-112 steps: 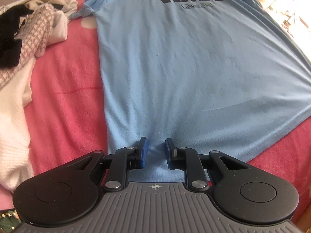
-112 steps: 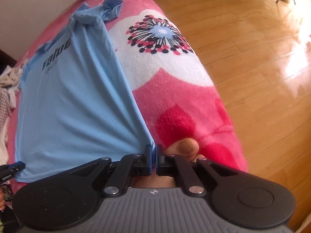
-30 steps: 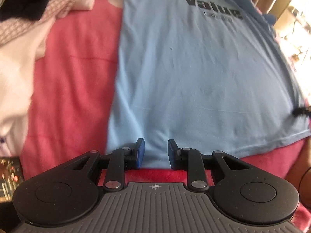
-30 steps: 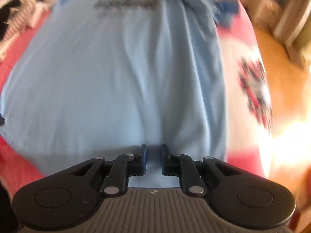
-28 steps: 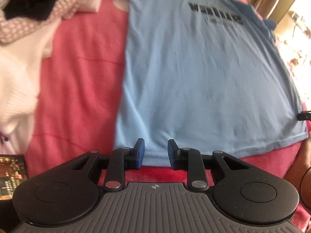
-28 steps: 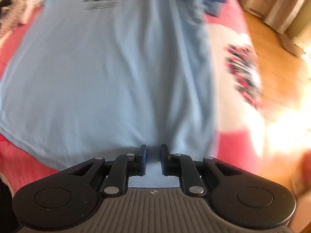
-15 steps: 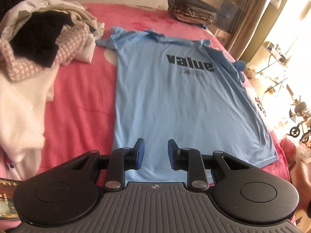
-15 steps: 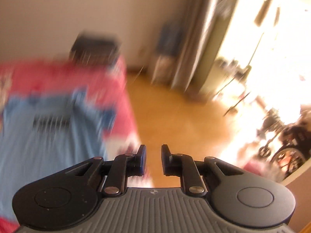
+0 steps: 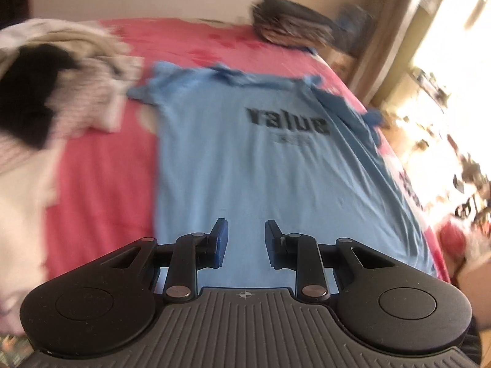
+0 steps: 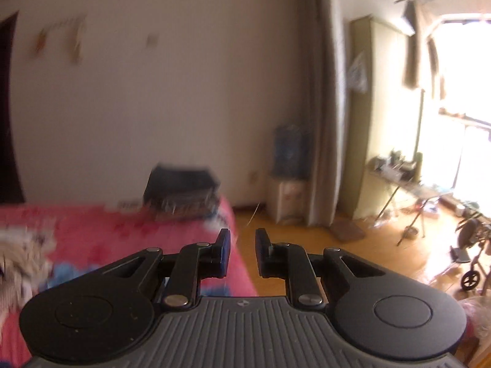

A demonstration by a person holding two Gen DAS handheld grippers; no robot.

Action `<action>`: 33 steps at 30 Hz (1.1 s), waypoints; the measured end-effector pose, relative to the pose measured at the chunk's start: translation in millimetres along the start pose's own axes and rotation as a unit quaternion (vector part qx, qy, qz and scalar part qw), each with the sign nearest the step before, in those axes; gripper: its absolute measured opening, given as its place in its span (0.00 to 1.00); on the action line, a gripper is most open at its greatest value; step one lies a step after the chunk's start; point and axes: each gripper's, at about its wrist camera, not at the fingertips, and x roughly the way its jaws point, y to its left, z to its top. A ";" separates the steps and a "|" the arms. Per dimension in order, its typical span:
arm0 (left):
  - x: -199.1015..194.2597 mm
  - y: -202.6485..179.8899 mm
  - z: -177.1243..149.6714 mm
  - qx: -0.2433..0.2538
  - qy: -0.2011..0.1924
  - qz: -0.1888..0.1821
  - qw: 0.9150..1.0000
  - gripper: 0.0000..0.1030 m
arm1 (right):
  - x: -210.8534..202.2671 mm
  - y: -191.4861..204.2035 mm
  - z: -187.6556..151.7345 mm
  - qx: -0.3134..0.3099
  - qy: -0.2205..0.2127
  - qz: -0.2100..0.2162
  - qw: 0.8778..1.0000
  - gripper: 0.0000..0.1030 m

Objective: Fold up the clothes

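A light blue T-shirt (image 9: pixel 260 159) with black lettering lies spread flat, front up, on the pink bed cover (image 9: pixel 101 178). My left gripper (image 9: pixel 246 239) hovers open above the shirt's bottom hem, holding nothing. My right gripper (image 10: pixel 242 251) is open and empty, raised and pointing across the room past the bed's far corner. In the right wrist view only a blurred strip of blue shirt (image 10: pixel 61 273) shows at the lower left.
A heap of unfolded clothes (image 9: pixel 46 98), white, black and checked, lies left of the shirt. A stack of folded dark garments (image 9: pixel 291 21) sits at the bed's far corner (image 10: pixel 184 190). Wooden floor (image 10: pixel 353 245), a curtain and a wheelchair (image 10: pixel 472 254) lie to the right.
Both grippers have lifted away from the shirt's hem. The right gripper, shut on the hem corner 3.7 s ago, opened and swung up toward the room. The left view pulled back slightly.
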 end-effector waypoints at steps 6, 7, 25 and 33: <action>88.4 -51.9 1.6 0.083 0.047 -0.036 0.995 0.25 | 118.7 32.0 -123.2 -0.078 0.151 0.057 0.984 0.04; 97.6 -59.0 0.8 0.097 0.047 -0.040 0.993 0.25 | 128.9 38.4 -136.5 -0.085 0.162 0.067 0.981 0.04; 137.5 -71.8 -7.8 0.170 -0.012 -0.082 0.982 0.26 | 165.1 37.2 -177.6 -0.137 0.174 0.115 0.968 0.01; 139.4 -60.8 -3.3 0.162 -0.047 -0.078 0.983 0.26 | 202.8 42.8 -185.3 -0.150 0.187 0.044 0.970 0.01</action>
